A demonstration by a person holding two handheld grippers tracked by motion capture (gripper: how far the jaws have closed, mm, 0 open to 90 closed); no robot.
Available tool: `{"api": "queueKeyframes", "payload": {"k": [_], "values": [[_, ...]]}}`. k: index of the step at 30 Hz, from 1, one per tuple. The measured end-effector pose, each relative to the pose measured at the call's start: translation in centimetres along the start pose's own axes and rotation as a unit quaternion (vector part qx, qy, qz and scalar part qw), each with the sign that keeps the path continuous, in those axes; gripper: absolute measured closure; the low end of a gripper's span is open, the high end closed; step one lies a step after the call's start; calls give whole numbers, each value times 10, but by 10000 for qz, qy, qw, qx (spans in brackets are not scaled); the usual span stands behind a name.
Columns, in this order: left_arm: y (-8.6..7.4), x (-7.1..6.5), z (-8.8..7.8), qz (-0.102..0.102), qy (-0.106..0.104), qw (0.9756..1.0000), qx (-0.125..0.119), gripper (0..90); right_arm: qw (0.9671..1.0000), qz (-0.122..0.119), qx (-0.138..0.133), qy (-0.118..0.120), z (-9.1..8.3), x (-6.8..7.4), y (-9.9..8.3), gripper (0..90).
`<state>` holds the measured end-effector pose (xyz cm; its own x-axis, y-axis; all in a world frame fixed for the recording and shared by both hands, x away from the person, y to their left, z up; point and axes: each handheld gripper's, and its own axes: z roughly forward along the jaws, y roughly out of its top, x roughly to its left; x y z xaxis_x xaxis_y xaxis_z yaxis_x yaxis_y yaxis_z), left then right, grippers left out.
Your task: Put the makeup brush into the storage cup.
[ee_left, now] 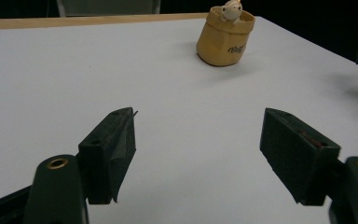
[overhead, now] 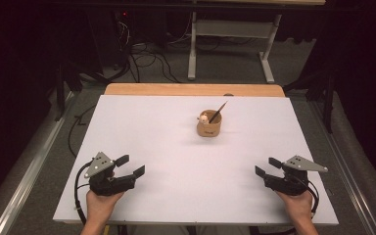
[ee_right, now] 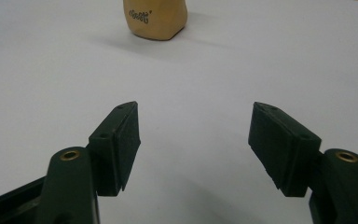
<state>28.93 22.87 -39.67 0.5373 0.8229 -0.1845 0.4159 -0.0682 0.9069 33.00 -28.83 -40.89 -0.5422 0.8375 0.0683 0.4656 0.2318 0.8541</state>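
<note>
The tan sack-shaped ceramic pot [overhead: 209, 126], with a dark slanted stick [overhead: 219, 112], is being seen at 12 o'clock on the white surface [overhead: 176, 186]. The left gripper [overhead: 129, 166] at 8 o'clock and the right gripper [overhead: 267, 167] at 4 o'clock are being held with fingers open, nothing between them.

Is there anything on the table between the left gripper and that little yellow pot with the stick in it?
No. In the high view, bare white tabletop lies between the left gripper and the yellow pot; the left gripper view shows the same.
</note>
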Motion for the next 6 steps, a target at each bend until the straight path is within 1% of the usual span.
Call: {"api": "queueKeyframes", "payload": {"k": [1,6], "values": [[0,0,0,-4,1,10000,-4,272,10000,-33,-2,0,0,0,0,355],[0,0,1,42,-2,10000,33,272,10000,-33,-2,3,1,0,0,354]]}}
